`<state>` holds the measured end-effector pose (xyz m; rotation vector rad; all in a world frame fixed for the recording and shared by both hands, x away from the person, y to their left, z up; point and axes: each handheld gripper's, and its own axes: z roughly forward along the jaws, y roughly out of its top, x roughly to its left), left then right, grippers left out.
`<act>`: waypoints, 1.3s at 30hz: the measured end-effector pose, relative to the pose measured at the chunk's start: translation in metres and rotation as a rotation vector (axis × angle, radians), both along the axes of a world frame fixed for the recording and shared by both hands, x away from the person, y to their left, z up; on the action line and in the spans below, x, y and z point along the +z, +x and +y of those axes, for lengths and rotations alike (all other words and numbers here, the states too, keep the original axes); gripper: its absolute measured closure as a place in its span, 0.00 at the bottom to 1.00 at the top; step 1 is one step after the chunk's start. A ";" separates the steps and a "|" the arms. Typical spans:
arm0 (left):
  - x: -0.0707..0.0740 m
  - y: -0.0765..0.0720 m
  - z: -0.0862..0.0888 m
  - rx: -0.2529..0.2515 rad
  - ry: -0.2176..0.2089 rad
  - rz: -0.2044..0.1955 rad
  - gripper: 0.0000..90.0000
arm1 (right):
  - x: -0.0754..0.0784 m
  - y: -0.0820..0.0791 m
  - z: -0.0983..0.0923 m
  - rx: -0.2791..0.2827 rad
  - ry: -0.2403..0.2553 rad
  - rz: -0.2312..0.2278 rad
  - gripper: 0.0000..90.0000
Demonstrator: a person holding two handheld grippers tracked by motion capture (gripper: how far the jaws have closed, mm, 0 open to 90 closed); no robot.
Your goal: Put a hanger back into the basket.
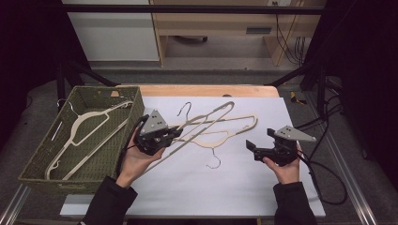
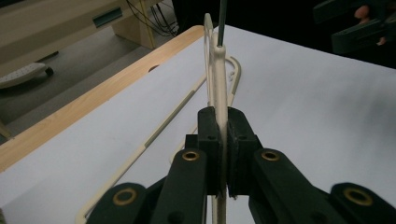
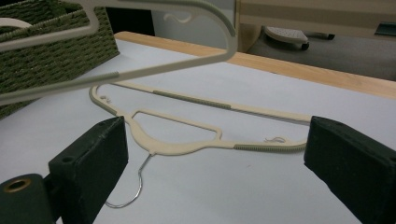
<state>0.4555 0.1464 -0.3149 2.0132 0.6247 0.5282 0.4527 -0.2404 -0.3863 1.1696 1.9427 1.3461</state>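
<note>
My left gripper (image 1: 174, 133) is shut on a cream plastic hanger (image 1: 220, 112) and holds it tilted above the table, wire hook toward the far side. In the left gripper view the pads (image 2: 208, 126) pinch that hanger (image 2: 218, 84) edge-on. A second cream hanger (image 1: 248, 123) lies flat on the white sheet, its hook toward me. My right gripper (image 1: 260, 139) stands open near it, on the right. In the right gripper view the flat hanger (image 3: 187, 148) lies beyond the wide-apart jaws, with nothing between them, and the lifted hanger (image 3: 163, 65) crosses above.
A green woven basket (image 1: 56, 185) stands at the table's left edge with another cream hanger (image 1: 89, 122) inside. The white sheet (image 1: 211, 192) covers a wooden tabletop (image 1: 206, 90). Black cables trail off the right side.
</note>
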 end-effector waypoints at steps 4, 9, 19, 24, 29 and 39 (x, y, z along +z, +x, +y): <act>0.017 -0.006 0.012 0.003 -0.009 -0.023 0.95 | 0.002 -0.002 -0.002 0.010 0.002 -0.015 0.06; 0.038 -0.011 0.032 0.028 -0.005 -0.049 0.95 | 0.003 -0.005 -0.003 0.028 0.007 -0.030 0.05; 0.064 -0.009 0.080 0.074 -0.034 -0.074 0.95 | 0.002 -0.005 -0.003 0.030 -0.017 -0.022 0.04; 0.070 -0.008 0.102 0.097 -0.034 -0.071 0.95 | 0.002 -0.005 -0.003 0.034 -0.018 -0.026 0.04; 0.068 -0.005 0.125 0.140 -0.038 -0.073 0.95 | 0.003 -0.006 -0.004 0.033 -0.014 -0.024 0.04; 0.060 0.001 0.171 0.214 -0.043 -0.064 0.95 | 0.003 -0.006 -0.004 0.033 -0.017 -0.025 0.04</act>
